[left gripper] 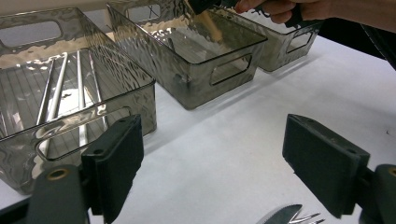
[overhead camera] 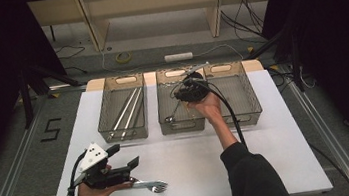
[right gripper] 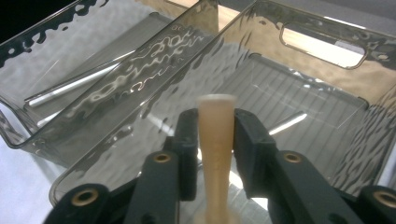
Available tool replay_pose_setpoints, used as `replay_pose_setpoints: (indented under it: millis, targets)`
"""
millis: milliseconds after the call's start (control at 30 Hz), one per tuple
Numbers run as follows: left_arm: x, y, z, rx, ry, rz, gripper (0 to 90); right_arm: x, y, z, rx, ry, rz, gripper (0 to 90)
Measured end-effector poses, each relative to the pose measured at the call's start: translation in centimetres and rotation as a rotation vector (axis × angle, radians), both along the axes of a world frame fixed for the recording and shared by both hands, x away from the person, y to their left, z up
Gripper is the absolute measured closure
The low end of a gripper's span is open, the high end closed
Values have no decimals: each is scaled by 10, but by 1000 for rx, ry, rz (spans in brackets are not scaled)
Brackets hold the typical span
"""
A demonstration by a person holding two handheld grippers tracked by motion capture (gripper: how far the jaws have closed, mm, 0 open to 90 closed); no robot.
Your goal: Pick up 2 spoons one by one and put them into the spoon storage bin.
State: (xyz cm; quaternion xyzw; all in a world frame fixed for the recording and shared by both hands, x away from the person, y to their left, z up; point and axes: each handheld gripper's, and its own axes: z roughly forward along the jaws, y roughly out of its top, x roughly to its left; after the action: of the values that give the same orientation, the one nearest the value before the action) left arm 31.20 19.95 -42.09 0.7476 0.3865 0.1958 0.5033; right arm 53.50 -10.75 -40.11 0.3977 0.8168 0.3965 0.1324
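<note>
Over the middle bin (right gripper: 299, 88), the right gripper (right gripper: 215, 140) fingers flank a wooden handle (right gripper: 215, 140), apparently releasing it; next, the wide-open, empty left gripper (overhead camera: 121, 156) must take the fork (overhead camera: 154, 185) beneath.

A single legible mark appears: the numeral "5" (overhead camera: 51, 129), laid out in dark tape strips with squared corners on the grey floor, seen in the high view. It lies off the white table (overhead camera: 281, 165), beyond that table's left edge, and stands up and to the left of the left gripper (overhead camera: 122, 157), well apart from it; from the right gripper (overhead camera: 189, 90) it sits far to the left and slightly lower in the picture. The smoked plastic bins (left gripper: 205, 70), the cutlery and the gripper bodies carry no lettering, brand or label that can be read in any view.
</note>
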Motion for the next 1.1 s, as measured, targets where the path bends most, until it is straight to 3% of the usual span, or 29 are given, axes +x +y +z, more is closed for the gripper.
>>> replay_pose_setpoints:
  millis: [467, 633, 800, 1100]
  targets:
    - [1, 0, 0, 3, -1, 2, 199, -6, -12, 14, 36, -6, 19, 635]
    - [3, 1, -1, -1, 29, -2, 199, -14, -21, 17, 56, 12, 27, 581]
    - [7, 2, -1, 33, 51, -13, 199, -29, -36, 19, 63, 4, 26, 484]
    - [12, 0, 3, 133, 114, -41, 201, -71, -59, 26, 83, -39, 72, 405]
